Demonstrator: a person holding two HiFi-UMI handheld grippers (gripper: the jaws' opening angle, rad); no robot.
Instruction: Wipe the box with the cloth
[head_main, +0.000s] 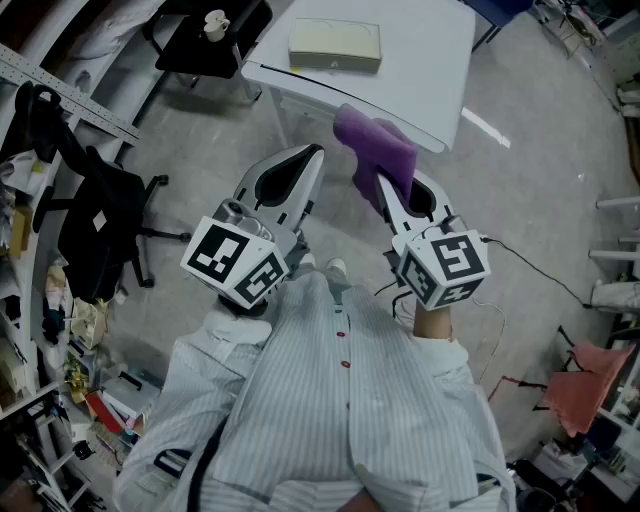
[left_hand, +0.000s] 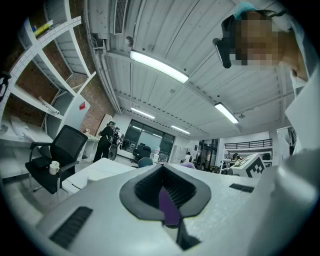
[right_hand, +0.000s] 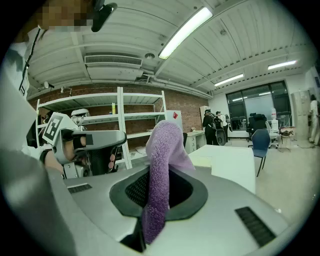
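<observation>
Protruding from jaws of right tool (head_main: 392, 196): purple cloth (head_main: 376, 150).

Head view: overhead, steeply down. Gripper views – close behind jaws, tilted ceilingward. All three share the table (head_main: 420, 60).

Grey concrete floor (head_main: 520, 200) below. White table (head_main: 430, 60) ahead, with one black chair (head_main: 95, 225) to the left beside cluttered shelves (head_main: 30, 330) and another (head_main: 195, 55) just beside the table's left end. Overhead, ribbed white ceiling (left_hand: 165, 30) with long strip lights (left_hand: 159, 66). Brick wall (right_hand: 185, 107) behind white racks (right_hand: 120, 120). Further off, tall dark-framed windows (right_hand: 255, 107), with a blue chair (right_hand: 261, 142) near them.
</observation>
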